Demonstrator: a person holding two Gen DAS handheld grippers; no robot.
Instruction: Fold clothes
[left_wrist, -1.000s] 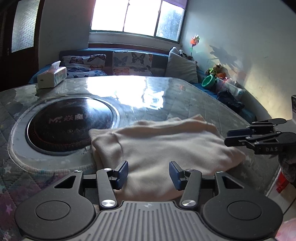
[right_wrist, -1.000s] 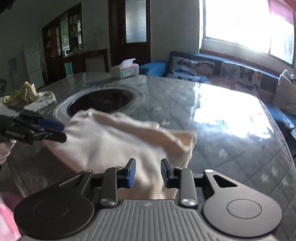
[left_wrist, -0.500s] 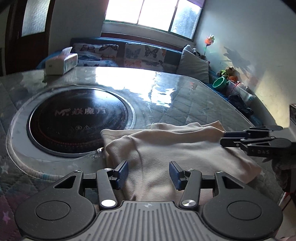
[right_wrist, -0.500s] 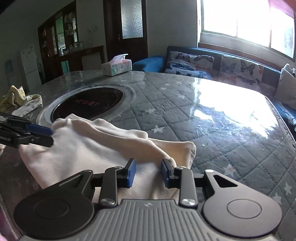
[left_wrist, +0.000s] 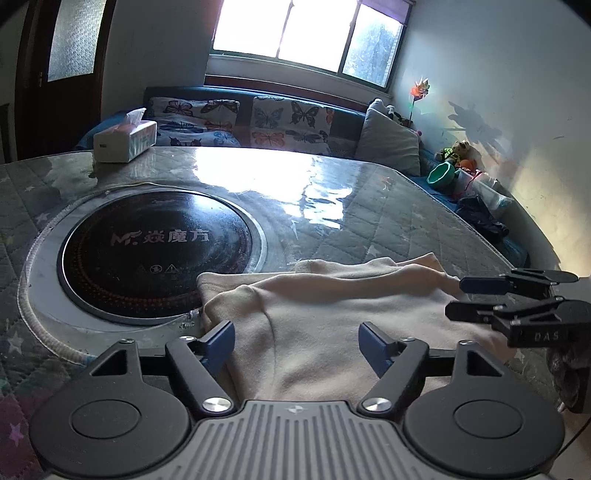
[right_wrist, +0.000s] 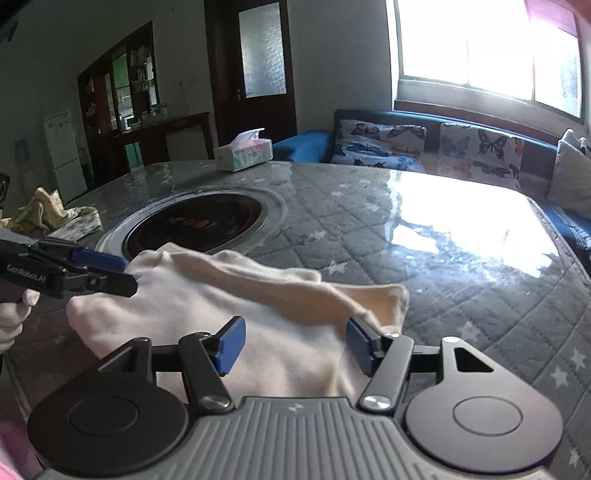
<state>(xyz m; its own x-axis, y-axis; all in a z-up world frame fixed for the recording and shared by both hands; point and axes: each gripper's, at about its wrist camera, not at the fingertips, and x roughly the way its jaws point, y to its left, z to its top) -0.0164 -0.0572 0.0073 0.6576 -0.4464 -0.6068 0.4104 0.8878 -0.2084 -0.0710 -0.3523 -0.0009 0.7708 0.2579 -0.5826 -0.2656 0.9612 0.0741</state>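
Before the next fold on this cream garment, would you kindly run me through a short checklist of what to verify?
1. Left gripper open: ok, jaws spread wide above the cloth.
2. Right gripper open: ok, jaws spread, nothing between them.
3. Cream garment lying on the table: ok, it rests in a folded heap near the front edge.
4. Garment clear of the round cooktop: not ok, its left corner lies over the metal rim.
5. Garment flat: not ok, ridges and a raised fold run across the top.
6. Tissue box out of the way: ok, at the far side.
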